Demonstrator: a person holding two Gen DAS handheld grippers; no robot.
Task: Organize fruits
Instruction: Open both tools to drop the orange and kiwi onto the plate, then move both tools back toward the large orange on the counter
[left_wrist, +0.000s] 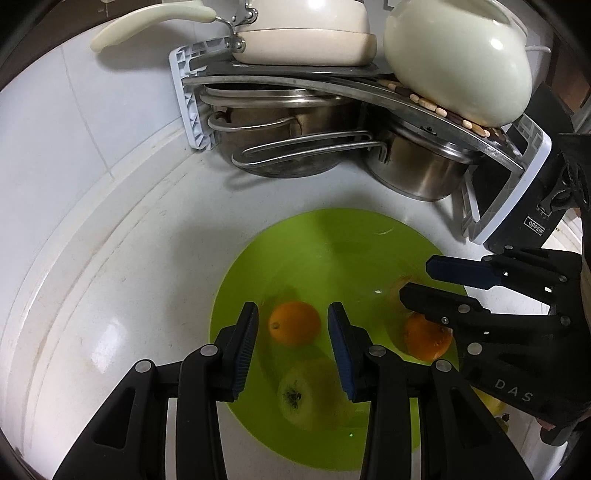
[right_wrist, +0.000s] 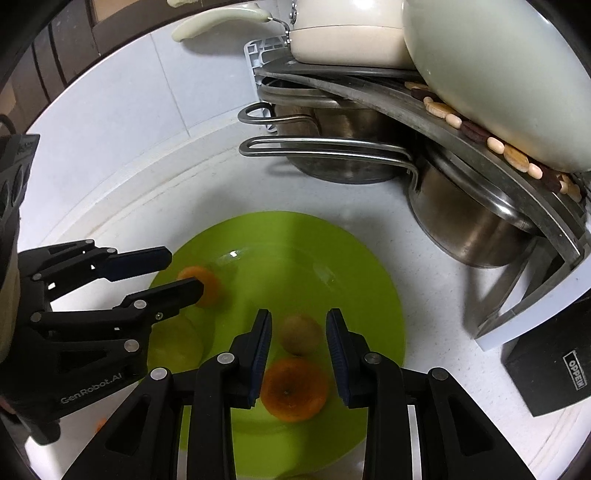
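Note:
A lime-green plate (left_wrist: 314, 251) (right_wrist: 295, 240) lies on the white counter with fruit on it. My left gripper (left_wrist: 293, 308) (right_wrist: 183, 270) hovers over the plate's left part, open. One orange (left_wrist: 294, 322) (right_wrist: 201, 286) lies just past its fingertips, untouched, and a yellow-green apple (left_wrist: 306, 395) (right_wrist: 177, 347) lies below, between its fingers. My right gripper (right_wrist: 298, 314) (left_wrist: 417, 276) hangs open over the plate's right part. A second orange (right_wrist: 294, 389) (left_wrist: 428, 339) and a brownish kiwi (right_wrist: 301, 334) lie under its gap, neither of them gripped.
Behind the plate a grey rack (left_wrist: 192, 110) holds steel pots (left_wrist: 417, 173) with long handles. A cream pan (left_wrist: 303, 37) and a cream kettle (left_wrist: 458, 62) sit on top. A black box (right_wrist: 554, 369) stands at the right. The tiled wall (left_wrist: 74, 110) curves round the left.

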